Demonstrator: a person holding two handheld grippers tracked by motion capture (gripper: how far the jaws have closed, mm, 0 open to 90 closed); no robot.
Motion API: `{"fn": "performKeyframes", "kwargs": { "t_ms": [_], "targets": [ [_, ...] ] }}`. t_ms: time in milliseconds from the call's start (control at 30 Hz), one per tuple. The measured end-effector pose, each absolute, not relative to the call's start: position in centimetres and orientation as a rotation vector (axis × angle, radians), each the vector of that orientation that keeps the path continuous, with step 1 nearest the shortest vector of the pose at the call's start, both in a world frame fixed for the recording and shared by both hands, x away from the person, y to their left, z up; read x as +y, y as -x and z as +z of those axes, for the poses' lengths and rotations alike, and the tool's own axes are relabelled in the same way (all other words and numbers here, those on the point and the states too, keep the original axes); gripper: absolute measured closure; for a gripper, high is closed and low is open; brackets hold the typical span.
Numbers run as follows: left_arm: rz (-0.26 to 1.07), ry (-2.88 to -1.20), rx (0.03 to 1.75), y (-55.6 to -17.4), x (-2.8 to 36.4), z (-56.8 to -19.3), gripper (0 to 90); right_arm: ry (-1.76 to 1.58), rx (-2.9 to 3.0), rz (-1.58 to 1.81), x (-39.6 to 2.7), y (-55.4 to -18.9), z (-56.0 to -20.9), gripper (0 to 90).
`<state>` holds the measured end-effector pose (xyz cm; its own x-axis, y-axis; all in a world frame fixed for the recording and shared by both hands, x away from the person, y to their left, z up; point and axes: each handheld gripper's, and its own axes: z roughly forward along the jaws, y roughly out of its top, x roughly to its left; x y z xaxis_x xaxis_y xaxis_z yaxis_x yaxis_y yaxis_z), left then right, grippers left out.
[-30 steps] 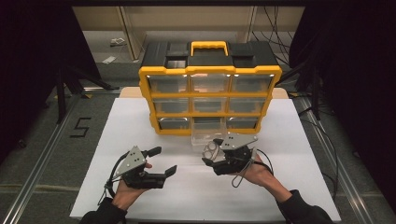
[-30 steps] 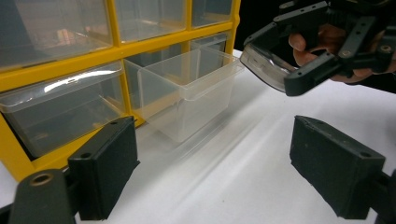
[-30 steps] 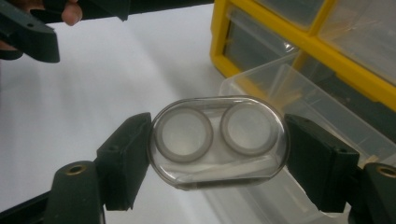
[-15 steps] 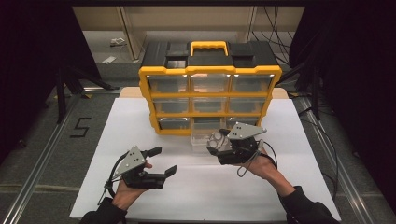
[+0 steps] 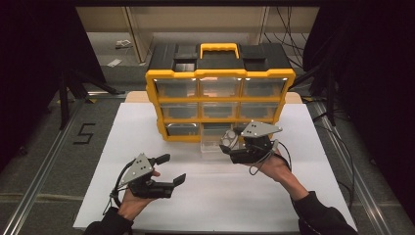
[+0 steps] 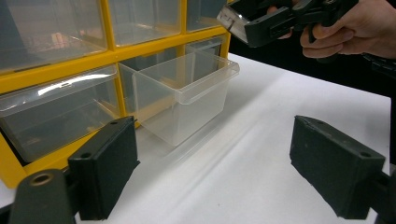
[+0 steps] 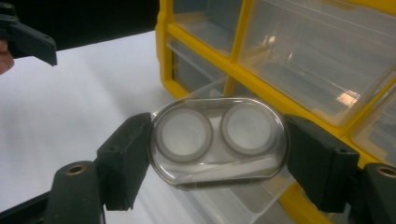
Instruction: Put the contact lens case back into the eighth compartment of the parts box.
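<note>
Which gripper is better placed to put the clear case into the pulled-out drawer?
The right gripper: it already holds the clear case just above the pulled-out drawer. The left gripper is open, empty and farther away.

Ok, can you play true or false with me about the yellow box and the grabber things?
1. The right gripper is clamped on a clear oval case with two round rings inside. True.
2. The left gripper is holding a drawer. False: its jaws stand open with nothing between them.
3. One clear drawer is pulled out of the bottom row of the yellow organizer. True.
4. The organizer's carry handle is red. False: it is yellow.
5. The pulled-out drawer is full of screws. False: it looks empty.
</note>
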<state>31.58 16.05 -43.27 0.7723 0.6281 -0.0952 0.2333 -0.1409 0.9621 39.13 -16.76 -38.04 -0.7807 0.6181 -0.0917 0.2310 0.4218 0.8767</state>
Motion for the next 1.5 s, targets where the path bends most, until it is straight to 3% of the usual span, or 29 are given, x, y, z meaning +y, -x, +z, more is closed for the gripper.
{"fn": "performKeyframes", "kwargs": {
  "t_ms": [1500],
  "targets": [
    [0.398, -1.708, 0.674, -31.5, 16.1, -43.2, 15.0, -0.88, 2.342, 1.21, -15.2, -43.1, -39.4, 27.2]
  ]
}}
